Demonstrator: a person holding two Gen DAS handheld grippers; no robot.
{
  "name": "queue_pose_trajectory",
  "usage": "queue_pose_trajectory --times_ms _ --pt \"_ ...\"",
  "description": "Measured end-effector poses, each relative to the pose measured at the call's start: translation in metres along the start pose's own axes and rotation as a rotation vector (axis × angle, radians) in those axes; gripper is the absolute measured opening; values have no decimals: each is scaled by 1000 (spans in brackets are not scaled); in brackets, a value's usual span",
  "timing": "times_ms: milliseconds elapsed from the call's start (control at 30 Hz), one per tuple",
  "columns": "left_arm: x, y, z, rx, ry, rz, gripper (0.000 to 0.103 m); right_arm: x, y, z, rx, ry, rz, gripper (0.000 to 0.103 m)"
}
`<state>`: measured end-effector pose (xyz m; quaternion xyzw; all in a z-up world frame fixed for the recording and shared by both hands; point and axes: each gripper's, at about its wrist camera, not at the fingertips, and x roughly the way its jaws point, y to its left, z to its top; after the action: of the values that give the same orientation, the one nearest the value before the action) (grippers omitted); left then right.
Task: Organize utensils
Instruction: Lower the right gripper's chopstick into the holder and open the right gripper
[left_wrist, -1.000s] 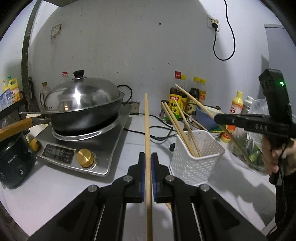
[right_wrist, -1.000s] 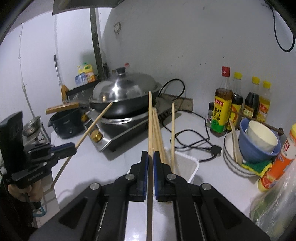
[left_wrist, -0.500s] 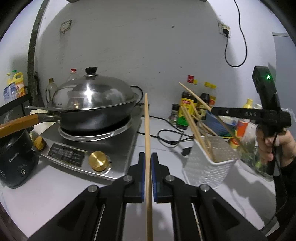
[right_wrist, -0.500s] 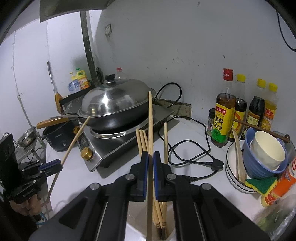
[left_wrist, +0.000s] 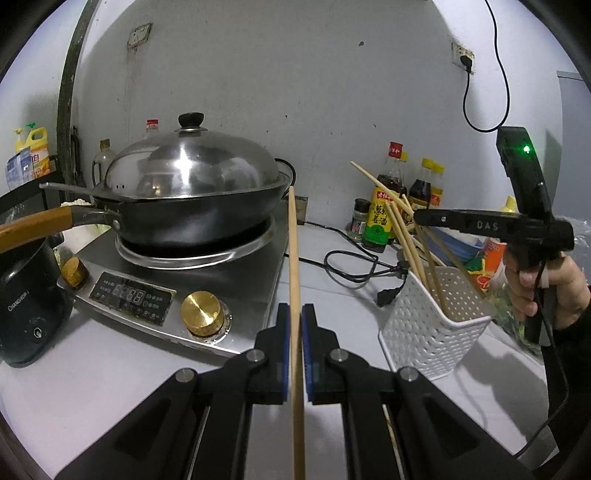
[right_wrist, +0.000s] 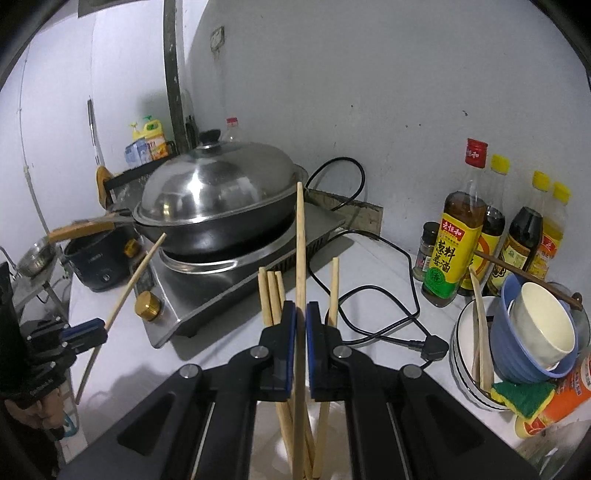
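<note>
My left gripper (left_wrist: 295, 310) is shut on a pale wooden chopstick (left_wrist: 293, 251) that points ahead over the cooker's edge. To its right stands a white perforated basket (left_wrist: 436, 332) with several chopsticks (left_wrist: 406, 240) leaning in it. Directly above the basket is my right gripper (left_wrist: 419, 218), held by a hand (left_wrist: 546, 284). In the right wrist view the right gripper (right_wrist: 301, 308) is shut on another chopstick (right_wrist: 300, 236), whose lower end reaches down among the basket's chopsticks (right_wrist: 269, 291). The left gripper (right_wrist: 101, 326) with its chopstick (right_wrist: 136, 273) shows at far left.
An induction cooker (left_wrist: 155, 295) carries a lidded wok (left_wrist: 192, 184) with a wooden handle (left_wrist: 33, 225). A black pot (left_wrist: 26, 302) stands at the left. Sauce bottles (right_wrist: 454, 243), stacked bowls (right_wrist: 524, 332), a sponge (right_wrist: 524, 395) and a black power cable (right_wrist: 388, 325) fill the right.
The right gripper has moved over the basket, so its chopstick's lower end now sits among those inside. The left gripper has shifted left toward the cooker, still gripping its chopstick.
</note>
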<state>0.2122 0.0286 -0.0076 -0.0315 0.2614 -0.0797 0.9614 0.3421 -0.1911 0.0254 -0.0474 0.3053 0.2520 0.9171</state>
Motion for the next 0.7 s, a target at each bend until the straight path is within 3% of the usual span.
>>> queue_pose_trajectory --times_ms 267,700 --pt "7 -7 -1 5 12 -7 5 17 2 -18 -20 36 4 5" --pt "1 -24 1 34 13 -18 5 8 -8 -54 24 62 25 5"
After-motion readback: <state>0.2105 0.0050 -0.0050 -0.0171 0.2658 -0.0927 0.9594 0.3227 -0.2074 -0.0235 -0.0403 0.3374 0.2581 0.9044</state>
